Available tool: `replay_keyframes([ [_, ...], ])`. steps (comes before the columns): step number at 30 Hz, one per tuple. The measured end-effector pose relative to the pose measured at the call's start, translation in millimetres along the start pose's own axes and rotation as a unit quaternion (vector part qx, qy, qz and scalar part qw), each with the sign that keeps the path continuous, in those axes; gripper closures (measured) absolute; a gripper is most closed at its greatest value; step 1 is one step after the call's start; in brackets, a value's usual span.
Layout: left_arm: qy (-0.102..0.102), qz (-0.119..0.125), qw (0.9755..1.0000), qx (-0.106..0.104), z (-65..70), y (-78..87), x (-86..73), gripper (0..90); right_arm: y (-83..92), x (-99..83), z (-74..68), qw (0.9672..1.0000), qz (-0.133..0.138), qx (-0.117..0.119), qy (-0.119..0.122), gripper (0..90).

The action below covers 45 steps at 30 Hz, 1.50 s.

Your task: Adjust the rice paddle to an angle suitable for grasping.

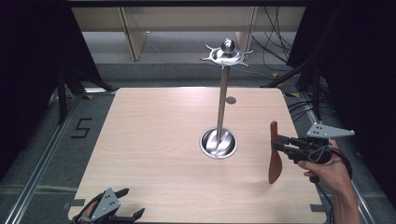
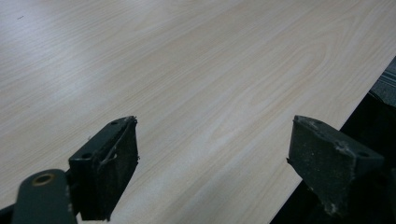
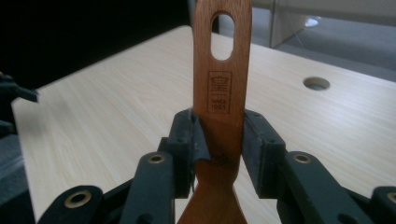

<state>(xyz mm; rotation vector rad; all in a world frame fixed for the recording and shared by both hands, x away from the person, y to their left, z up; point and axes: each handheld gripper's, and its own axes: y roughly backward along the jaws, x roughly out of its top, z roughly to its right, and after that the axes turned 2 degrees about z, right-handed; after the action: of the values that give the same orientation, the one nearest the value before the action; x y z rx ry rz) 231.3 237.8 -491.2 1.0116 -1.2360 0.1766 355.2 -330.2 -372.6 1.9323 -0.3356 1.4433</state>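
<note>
Held upright above the right side of the counter [image 1: 154, 140]: a reddish-brown wooden spatula [image 1: 274, 154], handle end up and broad blade hanging down, clear of the surface. Clamped across its narrow neck by the right tool [image 1: 282, 144], just below a burnt-in maker's stamp and an oval hanging hole near the handle's top. Stood to the right of the steel stand [image 1: 219, 140], well apart from it.

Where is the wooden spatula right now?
In the high view the wooden spatula hangs upright at the table's right side, clamped in the right gripper, right of the steel stand.
</note>
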Motion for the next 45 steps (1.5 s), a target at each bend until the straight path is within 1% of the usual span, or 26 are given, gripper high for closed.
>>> replay_keyframes([
  [3, -0.002, -0.001, 1.0000, -0.001, -0.3, 0.5, -0.1, 15.3, 0.5, 5.3, -1.7, 1.0000, -0.003, 0.000, 0.000, 67.2],
  [4, -0.003, 0.002, 1.0000, 0.005, 0.1, -0.4, -0.7, 15.3, -1.3, 8.3, -3.6, 0.9999, 0.012, -0.006, 0.000, 67.2],
  [5, 0.010, 0.009, 0.9999, -0.006, 1.4, -0.4, -0.3, 15.3, -0.6, 10.3, -4.0, 1.0000, 0.008, 0.000, -0.001, 67.2],
  [8, 0.009, 0.011, 0.9999, -0.005, 1.2, -0.5, -0.4, 15.3, -1.4, 17.2, -6.1, 1.0000, 0.009, -0.001, 0.002, 67.2],
  [9, -0.004, 0.000, 1.0000, -0.001, -0.5, 0.5, -0.5, 15.3, -3.4, 17.9, -6.8, 0.9997, 0.022, -0.009, 0.005, 67.2],
  [11, -0.004, 0.003, 1.0000, 0.001, -0.3, 0.0, -0.6, 15.3, -3.4, 19.5, -7.5, 0.9998, 0.020, -0.006, 0.005, 67.2],
  [12, 0.004, 0.010, 0.9999, -0.003, 0.6, -0.2, -0.3, 15.3, -4.5, 23.9, -9.2, 0.9998, 0.017, 0.003, 0.004, 67.2],
  [13, 0.004, 0.010, 0.9999, -0.003, 0.6, -0.2, -0.3, 15.3, -4.6, 25.4, -7.6, 0.9997, 0.017, -0.002, 0.020, 67.2],
  [14, 0.004, 0.007, 1.0000, -0.002, 0.3, -0.1, -0.3, 15.3, -4.6, 25.4, -7.6, 0.9997, 0.017, -0.002, 0.020, 67.2],
  [15, 0.018, 0.007, 0.9998, -0.001, 2.0, -0.3, -1.0, 15.3, -6.3, 28.3, -10.9, 0.9997, 0.021, -0.005, 0.009, 67.2],
  [16, 0.019, 0.009, 0.9998, -0.003, 2.3, -0.3, -0.9, 15.3, -7.2, 29.7, -10.7, 0.9995, 0.025, -0.003, 0.017, 67.2],
  [17, 0.018, 0.008, 0.9998, -0.003, 2.1, -0.3, -0.7, 15.3, -6.6, 31.4, -10.5, 0.9997, 0.019, 0.003, 0.017, 67.2],
  [18, 0.017, 0.008, 0.9998, -0.003, 1.9, -0.3, -0.7, 15.3, -6.8, 32.8, -10.7, 0.9995, 0.022, -0.003, 0.021, 67.2],
  [19, -0.001, 0.004, 1.0000, -0.002, -0.3, 0.2, -0.3, 15.3, -7.7, 33.9, -11.7, 0.9995, 0.027, -0.006, 0.017, 67.2],
  [20, -0.003, 0.001, 1.0000, -0.001, -0.5, 0.5, -0.4, 15.3, -7.4, 35.7, -10.7, 0.9995, 0.024, -0.001, 0.022, 67.2],
  [21, 0.003, 0.007, 1.0000, -0.002, 0.3, 0.1, -0.4, 15.3, -7.9, 36.7, -12.0, 0.9996, 0.022, 0.001, 0.016, 67.2],
  [23, 0.014, 0.007, 0.9999, -0.004, 1.7, 0.1, -0.5, 15.3, -8.4, 39.8, -12.2, 0.9994, 0.022, -0.001, 0.028, 67.2],
  [24, 0.019, 0.008, 0.9998, -0.004, 2.2, 0.0, -0.7, 15.3, -8.8, 40.9, -13.3, 0.9995, 0.020, -0.003, 0.025, 67.2],
  [30, 0.017, 0.007, 0.9998, -0.006, 1.7, 0.5, -0.3, 15.3, -10.9, 47.3, -16.3, 0.9990, 0.032, -0.009, 0.031, 67.2],
  [31, 0.020, 0.006, 0.9998, -0.006, 2.0, 0.4, -0.6, 15.3, -9.7, 49.2, -16.0, 0.9991, 0.025, -0.002, 0.035, 67.2],
  [32, 0.021, 0.009, 0.9997, -0.004, 2.4, 0.2, -0.9, 15.3, -10.8, 51.8, -17.9, 0.9987, 0.034, -0.001, 0.038, 67.2],
  [37, 0.019, 0.007, 0.9998, -0.004, 2.0, 0.2, -0.7, 15.3, -10.8, 58.3, -20.3, 0.9985, 0.035, 0.001, 0.041, 67.2],
  [38, 0.004, 0.009, 0.9999, -0.004, 0.6, 0.5, 0.0, 15.3, -11.3, 62.3, -22.1, 0.9982, 0.038, -0.003, 0.045, 67.2],
  [39, 0.018, 0.009, 0.9998, -0.004, 2.0, 0.3, -0.5, 15.3, -11.0, 63.8, -23.0, 0.9985, 0.035, 0.001, 0.042, 67.2],
  [41, 0.024, 0.011, 0.9996, -0.005, 2.6, -0.2, -0.8, 15.3, -11.7, 67.5, -23.8, 0.9980, 0.040, 0.005, 0.048, 67.2],
  [45, 0.020, 0.010, 0.9997, -0.004, 2.1, 0.6, -0.5, 15.3, -12.4, 73.7, -27.2, 0.9979, 0.040, 0.004, 0.051, 67.2],
])
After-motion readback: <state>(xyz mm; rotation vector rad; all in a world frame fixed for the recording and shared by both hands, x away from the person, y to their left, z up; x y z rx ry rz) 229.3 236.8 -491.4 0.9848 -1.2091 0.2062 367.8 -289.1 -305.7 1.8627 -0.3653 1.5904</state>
